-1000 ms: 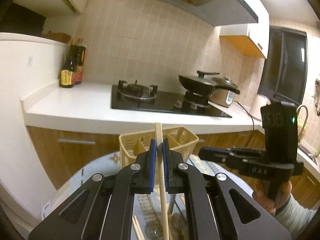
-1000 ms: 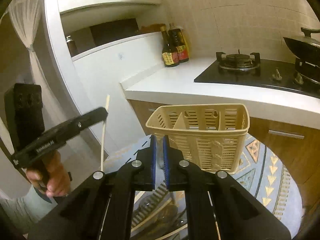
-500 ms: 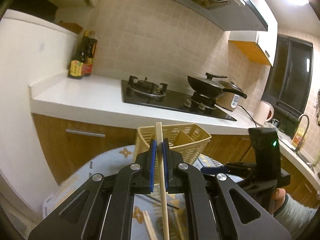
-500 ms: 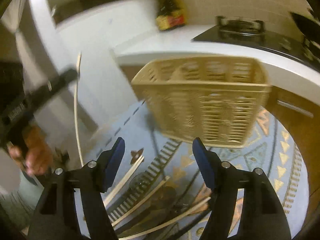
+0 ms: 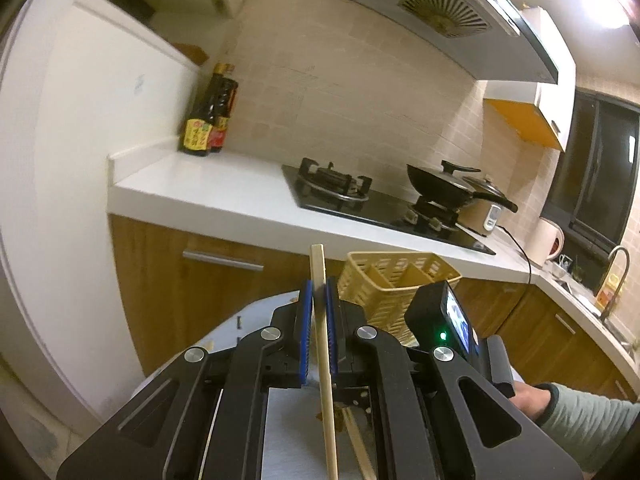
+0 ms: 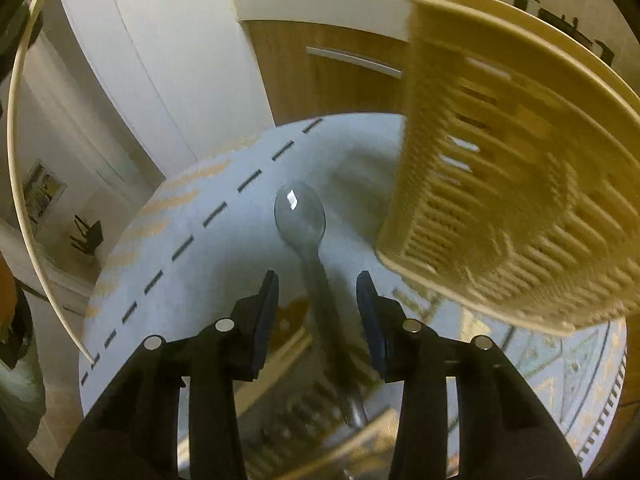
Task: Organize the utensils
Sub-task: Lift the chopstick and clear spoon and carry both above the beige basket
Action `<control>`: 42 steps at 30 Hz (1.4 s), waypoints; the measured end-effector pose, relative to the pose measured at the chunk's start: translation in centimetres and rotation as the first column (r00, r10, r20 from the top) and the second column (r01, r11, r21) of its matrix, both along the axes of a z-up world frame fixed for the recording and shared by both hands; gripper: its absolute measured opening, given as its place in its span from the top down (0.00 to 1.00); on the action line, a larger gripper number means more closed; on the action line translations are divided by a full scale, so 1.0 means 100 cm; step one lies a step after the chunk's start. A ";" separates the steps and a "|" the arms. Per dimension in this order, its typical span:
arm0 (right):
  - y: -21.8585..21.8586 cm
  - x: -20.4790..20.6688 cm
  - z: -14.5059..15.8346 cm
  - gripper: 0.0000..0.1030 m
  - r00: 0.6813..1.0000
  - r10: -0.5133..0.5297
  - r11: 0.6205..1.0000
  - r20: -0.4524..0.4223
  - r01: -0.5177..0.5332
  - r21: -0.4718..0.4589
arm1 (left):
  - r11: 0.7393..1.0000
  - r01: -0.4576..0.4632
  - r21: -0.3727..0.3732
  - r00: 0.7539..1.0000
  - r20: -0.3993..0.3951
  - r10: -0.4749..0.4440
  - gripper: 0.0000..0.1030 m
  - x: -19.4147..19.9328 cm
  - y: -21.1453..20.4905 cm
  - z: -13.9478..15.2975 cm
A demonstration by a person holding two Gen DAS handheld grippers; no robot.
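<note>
Spoon [image 6: 306,236] lies lengthwise between right gripper [image 6: 316,292] pads – handle toward it, jaws closing, not yet touching; basket [image 6: 512,184] just beside; left gripper [image 5: 318,300] pinches chopstick [image 5: 322,320].

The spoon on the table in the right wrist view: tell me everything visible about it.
The spoon is grey and glossy, looking like metal, with an oval bowl catching a bright glint and a long narrow handle. It lies flat on the patterned tablecloth, bowl pointing away from the camera, left of the beige basket and apart from it. Its handle runs between the blue pads of the right gripper, whose jaws are closing but not yet touching it.
</note>
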State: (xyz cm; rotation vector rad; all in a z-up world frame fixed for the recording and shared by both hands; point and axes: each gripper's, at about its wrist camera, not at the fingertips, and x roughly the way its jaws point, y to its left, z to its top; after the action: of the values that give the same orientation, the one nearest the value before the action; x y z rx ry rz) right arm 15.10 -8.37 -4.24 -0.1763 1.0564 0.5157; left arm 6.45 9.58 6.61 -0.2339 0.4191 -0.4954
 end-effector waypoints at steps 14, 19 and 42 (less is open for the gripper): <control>0.055 0.025 -0.020 0.64 1.000 0.013 0.992 0.014 -0.011 -0.124 | 0.999 0.015 -0.033 0.999 -0.029 -0.016 0.95 0.010 0.015 -0.016; 0.067 0.030 -0.017 0.69 1.000 0.007 0.989 -0.003 -0.008 -0.146 | 0.999 0.021 -0.030 0.999 -0.033 -0.022 0.95 0.012 0.013 -0.019; -0.089 -0.066 0.199 0.70 0.848 -0.265 0.914 0.459 0.070 0.399 | 0.992 0.066 -0.104 0.974 0.225 -0.041 0.95 0.012 -0.054 0.079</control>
State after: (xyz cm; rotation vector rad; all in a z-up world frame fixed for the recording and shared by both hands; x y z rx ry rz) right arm 8.51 -17.27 15.65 0.1173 0.4375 0.4617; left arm 7.63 4.18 14.53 -0.2716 0.1798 -0.5920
